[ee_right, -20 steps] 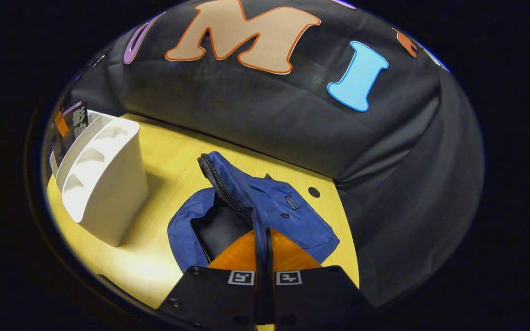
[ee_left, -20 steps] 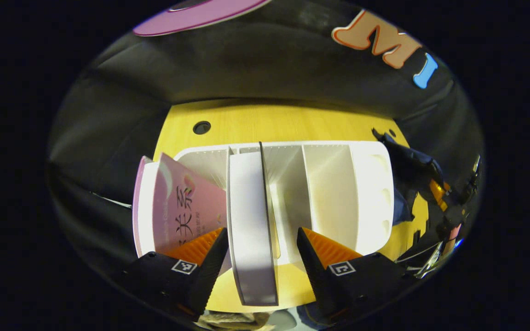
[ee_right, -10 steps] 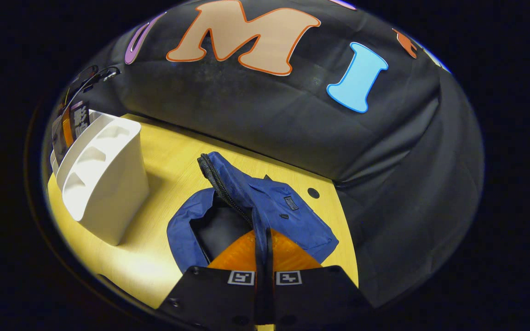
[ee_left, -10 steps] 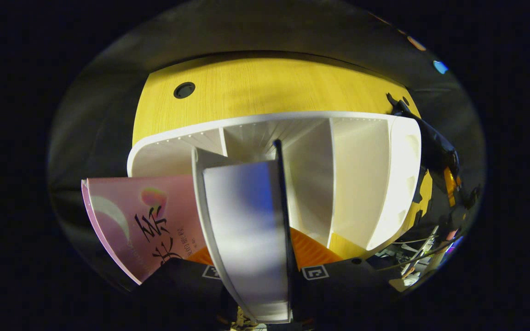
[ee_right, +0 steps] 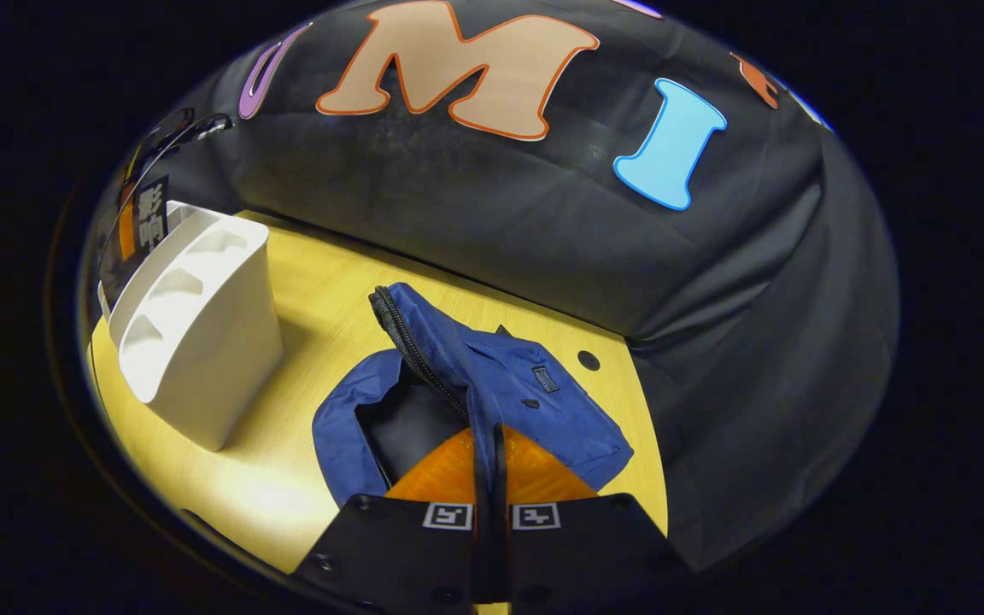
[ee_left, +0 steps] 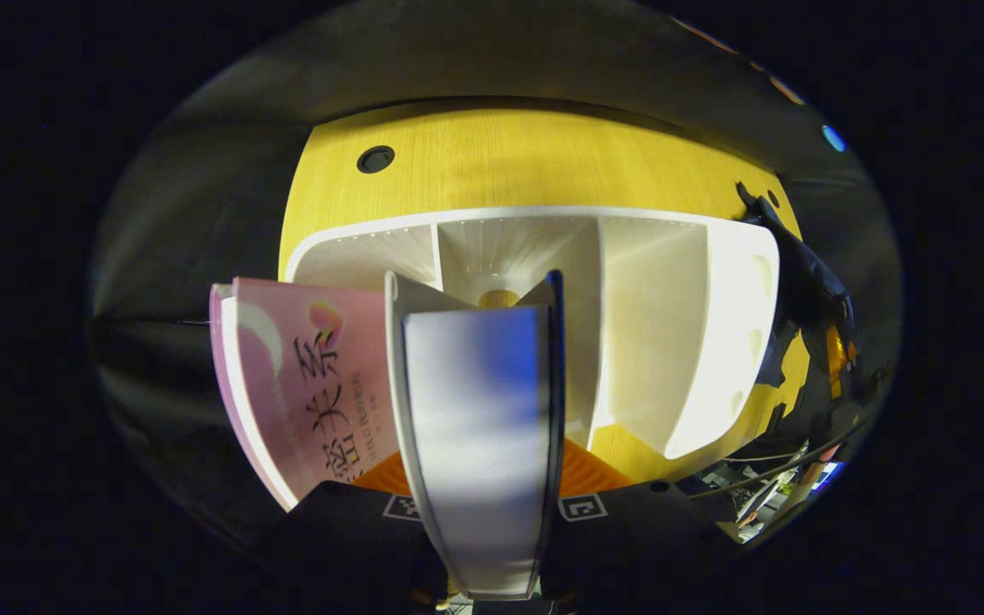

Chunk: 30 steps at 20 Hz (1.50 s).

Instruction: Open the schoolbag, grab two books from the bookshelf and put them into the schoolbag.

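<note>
Pale grey-white book (ee_left: pixel 479 444) with a blue-tinted sheen and a dark edge; pink-covered book (ee_left: pixel 304 384) bearing black characters, a white crescent and an orange-pink spot. White plastic divided bookshelf (ee_left: pixel 671 342); yellow wood-grain tabletop (ee_left: pixel 526 162) with a round black hole. Blue fabric schoolbag (ee_right: pixel 526 401), black inside, with a black zipper and a small dark patch. Orange ribbed finger pads (ee_right: pixel 535 474) on black gripper bodies marked with black-and-white square tags.

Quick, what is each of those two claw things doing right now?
Left gripper: closed on the white-edged book over the bookshelf.
Right gripper: closed, pinching the schoolbag fabric and holding it open.
</note>
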Available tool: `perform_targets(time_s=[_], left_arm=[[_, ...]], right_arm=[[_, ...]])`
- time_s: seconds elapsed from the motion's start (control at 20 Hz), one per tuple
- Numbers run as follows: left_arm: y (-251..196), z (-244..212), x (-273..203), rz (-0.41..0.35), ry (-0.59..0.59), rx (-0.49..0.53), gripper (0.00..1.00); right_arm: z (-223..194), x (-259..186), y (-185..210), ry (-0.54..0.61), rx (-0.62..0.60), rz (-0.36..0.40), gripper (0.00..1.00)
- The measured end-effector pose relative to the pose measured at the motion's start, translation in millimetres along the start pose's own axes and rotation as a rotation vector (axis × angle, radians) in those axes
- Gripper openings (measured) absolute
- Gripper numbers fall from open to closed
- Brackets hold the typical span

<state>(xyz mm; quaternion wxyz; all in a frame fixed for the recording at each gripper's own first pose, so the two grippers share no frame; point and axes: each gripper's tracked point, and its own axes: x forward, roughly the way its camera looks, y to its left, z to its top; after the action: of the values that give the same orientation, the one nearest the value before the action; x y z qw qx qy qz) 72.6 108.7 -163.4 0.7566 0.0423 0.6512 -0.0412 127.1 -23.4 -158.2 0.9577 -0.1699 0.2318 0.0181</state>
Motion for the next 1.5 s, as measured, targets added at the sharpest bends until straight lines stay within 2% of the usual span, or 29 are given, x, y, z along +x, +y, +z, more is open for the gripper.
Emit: perform_targets(time_s=[0.2,0.45,0.75,0.85,1.05,1.3,1.5], left_arm=[[-6,-22,-48,0.032,-0.060,-0.024,0.41],[-20,-61,-113,0.029,-0.139,-0.137,0.41],[-89,-77,-174,-0.096,-0.283,-0.249,0.41],[-119,-72,-179,-0.169,-0.346,-0.252,0.41],[-200,-58,-169,-0.411,-0.459,-0.270,0.40],[-268,-42,-141,-0.654,-0.582,-0.352,0.39],[-311,-25,-103,-0.781,-0.632,-0.392,0.39]], right_arm=[[1,-1,-2,-0.017,-0.019,0.007,0.04],[2,-1,-6,-0.035,0.002,0.047,0.03],[8,2,-15,-0.062,0.058,0.103,0.03],[13,4,-18,-0.076,0.055,0.116,0.03],[14,4,-23,-0.082,0.074,0.137,0.03],[14,2,-31,-0.084,0.105,0.146,0.03],[13,2,-31,-0.080,0.106,0.158,0.03]])
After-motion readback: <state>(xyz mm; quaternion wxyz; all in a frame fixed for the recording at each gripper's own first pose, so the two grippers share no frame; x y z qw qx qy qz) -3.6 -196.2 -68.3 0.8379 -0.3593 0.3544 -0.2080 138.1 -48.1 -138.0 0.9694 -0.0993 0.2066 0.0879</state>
